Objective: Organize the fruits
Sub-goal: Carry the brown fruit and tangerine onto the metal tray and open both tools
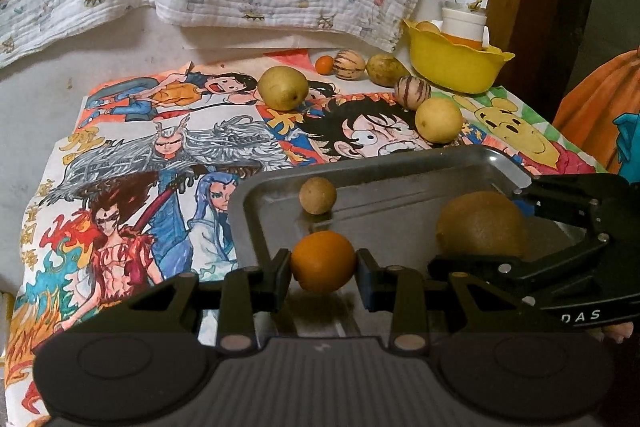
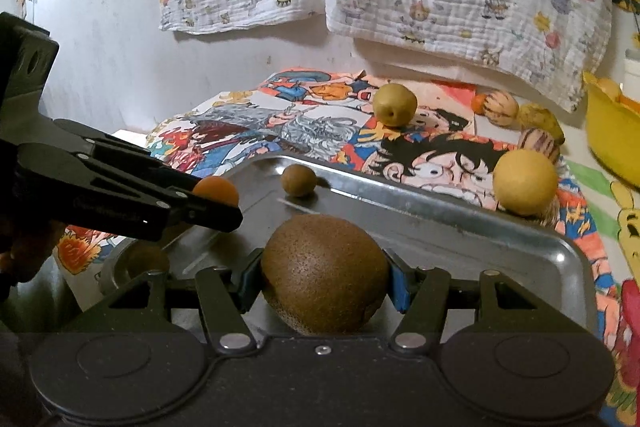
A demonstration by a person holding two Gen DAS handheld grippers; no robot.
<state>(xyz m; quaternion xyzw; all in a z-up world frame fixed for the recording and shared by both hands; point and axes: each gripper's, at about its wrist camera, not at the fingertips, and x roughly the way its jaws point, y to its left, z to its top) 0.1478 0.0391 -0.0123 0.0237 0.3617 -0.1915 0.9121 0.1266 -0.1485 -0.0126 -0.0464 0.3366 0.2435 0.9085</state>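
steel tray, on cartoon-print cloth: one small brown fruit inside. left claw clenched on orange above tray; right claw grasping kiwi above tray. loose fruits beyond, near yellow bowl.

Left gripper clamps a small orange above the metal tray; a kiwi is over the tray's right side.
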